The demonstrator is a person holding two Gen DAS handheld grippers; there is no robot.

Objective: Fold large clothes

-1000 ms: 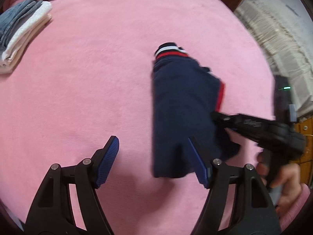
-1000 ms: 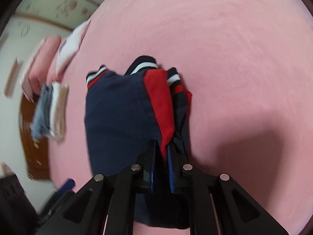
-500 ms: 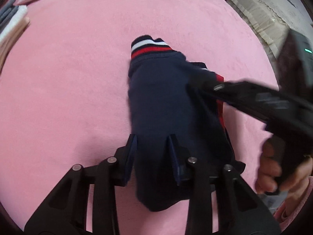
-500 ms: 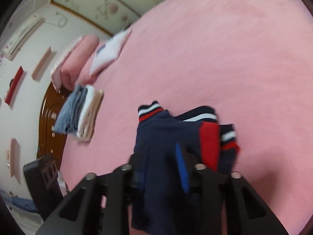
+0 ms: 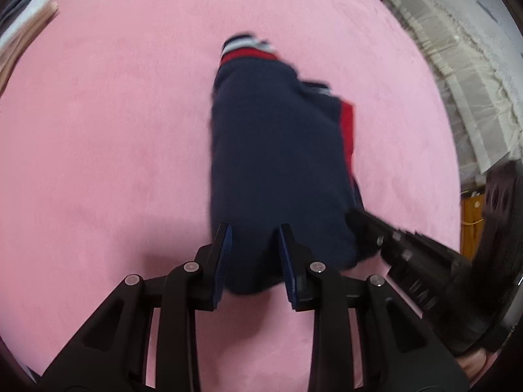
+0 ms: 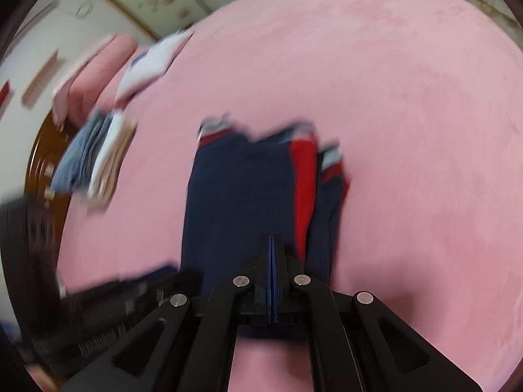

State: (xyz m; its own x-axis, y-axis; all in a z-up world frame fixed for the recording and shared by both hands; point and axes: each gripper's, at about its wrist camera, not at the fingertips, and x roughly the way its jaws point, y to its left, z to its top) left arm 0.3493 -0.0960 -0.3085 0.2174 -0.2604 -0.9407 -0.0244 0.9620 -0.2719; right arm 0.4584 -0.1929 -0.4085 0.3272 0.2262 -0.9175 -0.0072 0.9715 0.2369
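A navy garment with red panels and striped cuffs [image 5: 278, 150] lies folded into a long narrow bundle on the pink bed cover [image 5: 104, 137]. My left gripper [image 5: 255, 238] straddles the bundle's near end, its blue pads pressed against the cloth on both sides. My right gripper [image 6: 271, 241] has its pads closed flat together over the near end of the same garment [image 6: 238, 196]; no cloth shows between them. It also shows in the left wrist view [image 5: 415, 254] at the garment's right near corner.
A stack of folded clothes [image 6: 94, 156] lies at the bed's left side, and shows at the top left of the left wrist view [image 5: 23, 29]. A white pillow [image 6: 150, 62] and pink pillows [image 6: 88, 75] lie beyond. A white lace-covered surface [image 5: 457, 62] borders the bed's right.
My left gripper closed from wide open onto the bundle's near end. My right gripper opened half a second ago, then shut again, and has shifted towards the garment's near right corner.
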